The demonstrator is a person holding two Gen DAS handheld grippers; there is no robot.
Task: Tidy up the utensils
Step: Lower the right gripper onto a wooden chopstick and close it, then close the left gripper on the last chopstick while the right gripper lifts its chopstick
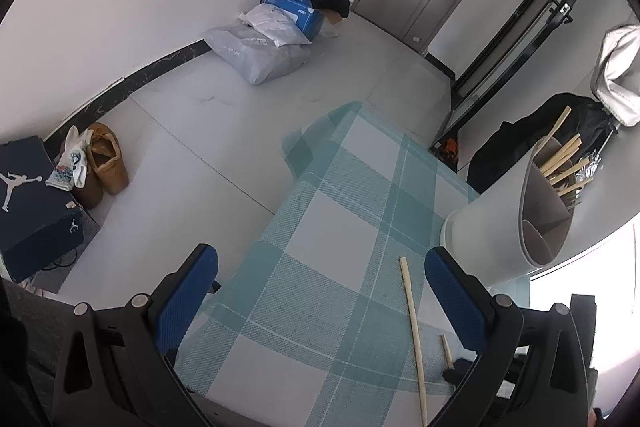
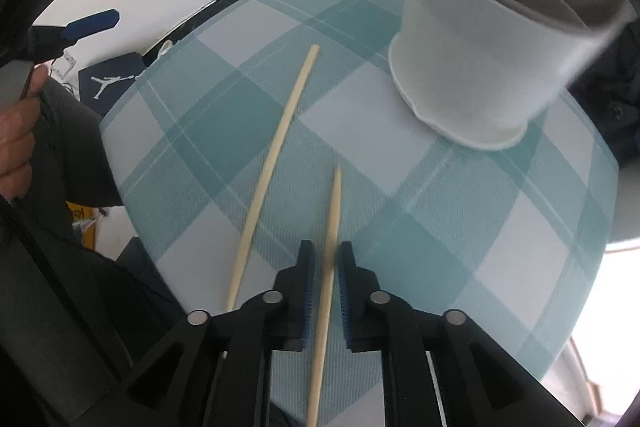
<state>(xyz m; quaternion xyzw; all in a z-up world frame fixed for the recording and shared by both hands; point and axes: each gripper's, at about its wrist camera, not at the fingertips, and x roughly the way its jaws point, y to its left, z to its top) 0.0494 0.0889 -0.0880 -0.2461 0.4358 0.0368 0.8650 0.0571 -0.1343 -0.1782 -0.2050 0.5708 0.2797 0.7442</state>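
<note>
On the teal-and-white checked tablecloth [image 2: 400, 195], the right gripper [image 2: 326, 259] straddles a pale wooden chopstick [image 2: 330, 227], pads nearly closed, white plastic holder [image 2: 472, 67] at one o'clock; left gripper [image 1: 320, 287] spread, empty.

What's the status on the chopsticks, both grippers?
Left gripper open, empty, over the cloth. Right gripper straddling one chopstick, pads not clearly pressing. Second chopstick loose alongside. Holder ahead, path clear.
</note>
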